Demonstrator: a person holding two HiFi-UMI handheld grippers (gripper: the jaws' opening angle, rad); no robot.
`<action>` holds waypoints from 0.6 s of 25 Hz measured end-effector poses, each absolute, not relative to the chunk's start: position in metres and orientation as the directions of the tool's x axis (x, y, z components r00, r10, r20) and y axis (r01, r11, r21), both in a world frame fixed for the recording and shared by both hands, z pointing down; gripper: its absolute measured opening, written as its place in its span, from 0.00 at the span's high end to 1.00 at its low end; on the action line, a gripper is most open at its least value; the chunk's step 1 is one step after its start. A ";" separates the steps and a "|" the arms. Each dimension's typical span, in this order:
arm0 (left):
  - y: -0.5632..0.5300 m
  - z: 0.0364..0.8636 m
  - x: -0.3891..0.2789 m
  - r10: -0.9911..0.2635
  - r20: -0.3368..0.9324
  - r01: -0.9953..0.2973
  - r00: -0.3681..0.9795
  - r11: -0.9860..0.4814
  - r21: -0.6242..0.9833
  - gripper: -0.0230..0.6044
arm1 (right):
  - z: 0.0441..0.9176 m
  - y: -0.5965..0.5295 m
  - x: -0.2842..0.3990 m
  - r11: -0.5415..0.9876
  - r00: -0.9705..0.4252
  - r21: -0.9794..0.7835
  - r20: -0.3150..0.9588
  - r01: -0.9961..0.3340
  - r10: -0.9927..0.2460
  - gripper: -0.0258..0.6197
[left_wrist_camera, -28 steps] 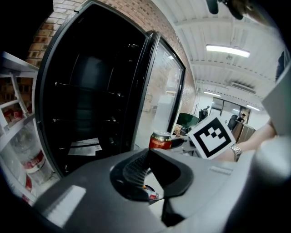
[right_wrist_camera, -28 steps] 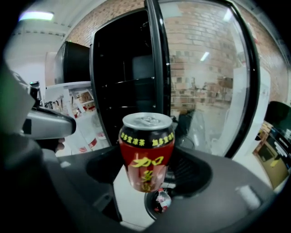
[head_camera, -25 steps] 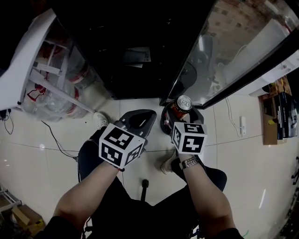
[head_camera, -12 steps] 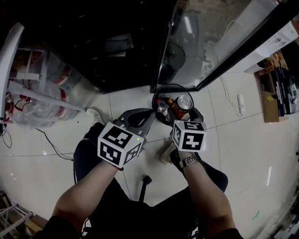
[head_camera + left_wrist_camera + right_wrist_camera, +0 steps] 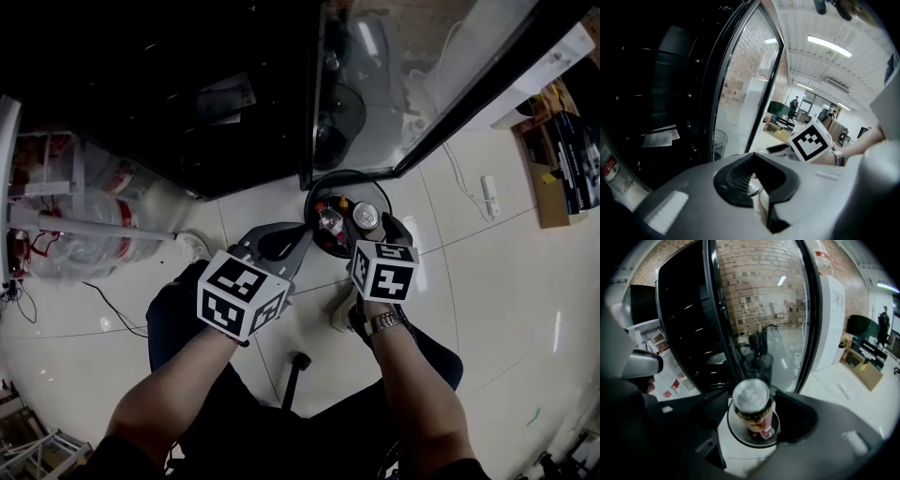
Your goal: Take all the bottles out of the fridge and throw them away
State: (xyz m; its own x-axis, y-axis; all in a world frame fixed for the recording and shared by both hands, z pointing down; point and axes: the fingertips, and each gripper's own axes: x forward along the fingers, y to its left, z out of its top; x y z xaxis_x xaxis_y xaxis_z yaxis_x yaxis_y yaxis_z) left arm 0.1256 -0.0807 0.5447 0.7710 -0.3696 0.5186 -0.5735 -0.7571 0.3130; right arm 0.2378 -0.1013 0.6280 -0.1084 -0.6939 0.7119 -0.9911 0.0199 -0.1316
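A: What crowds the right gripper (image 5: 751, 401)?

B: Ahead of it and slightly to its right stands the open glass door (image 5: 761, 301) of the fridge (image 5: 187, 84), with its dark frame coming down just beyond the jaw tips. The fridge's black inside lies ahead and to the left. Off to the claw's left hangs the left gripper (image 5: 272, 246), jaws drawn together with nothing in them, near but apart.

A: And underneath?

B: A round black bin (image 5: 736, 439) sits straight below the jaws, with other rubbish (image 5: 325, 221) already in it.

A: Room to move?

B: White floor tiles (image 5: 487, 309) open out to the claw's right and behind it — only a white power strip (image 5: 487, 197) lies there, well apart. Far to the left, past the other claw, clear plastic packs (image 5: 94, 258) with red print sit against a white rack (image 5: 56, 223). The door edge ahead is the closest hard thing.

A: The jaws themselves?

B: They are parted, a touch wider than the bottle (image 5: 753, 420). A sliver of bin rim shows between the left jaw and the bottle's side, so they do not look pressed on it.

A: The bottle?

B: It is upright between the jaws, over the bin's mouth — can-shaped, with a blurred pale silver top. Under that is a dark band with yellow marks, then a red and cream label.
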 end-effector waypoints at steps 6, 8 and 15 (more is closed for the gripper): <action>-0.092 0.547 0.134 -0.329 0.523 -0.536 0.786 -0.784 0.314 0.96 | 0.627 -0.110 0.248 -0.029 -0.079 -0.141 0.703 -0.990 -0.707 0.49; -0.095 0.547 0.135 -0.318 0.524 -0.527 0.790 -0.790 0.313 0.96 | 0.629 -0.109 0.249 -0.042 -0.072 -0.143 0.708 -0.989 -0.703 0.49; -0.102 0.544 0.135 -0.302 0.522 -0.509 0.797 -0.803 0.312 0.96 | 0.622 -0.115 0.243 -0.054 -0.067 -0.150 0.697 -0.987 -0.714 0.50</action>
State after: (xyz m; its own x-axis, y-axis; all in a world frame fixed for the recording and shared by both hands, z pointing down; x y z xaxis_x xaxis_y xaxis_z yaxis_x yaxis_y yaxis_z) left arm 0.1346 -0.1019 0.5445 0.7973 -0.3024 0.5224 -0.5086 -0.8026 0.3116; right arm 0.2433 -0.1148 0.6219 -0.0670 -0.7136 0.6974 -0.9871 -0.0543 -0.1504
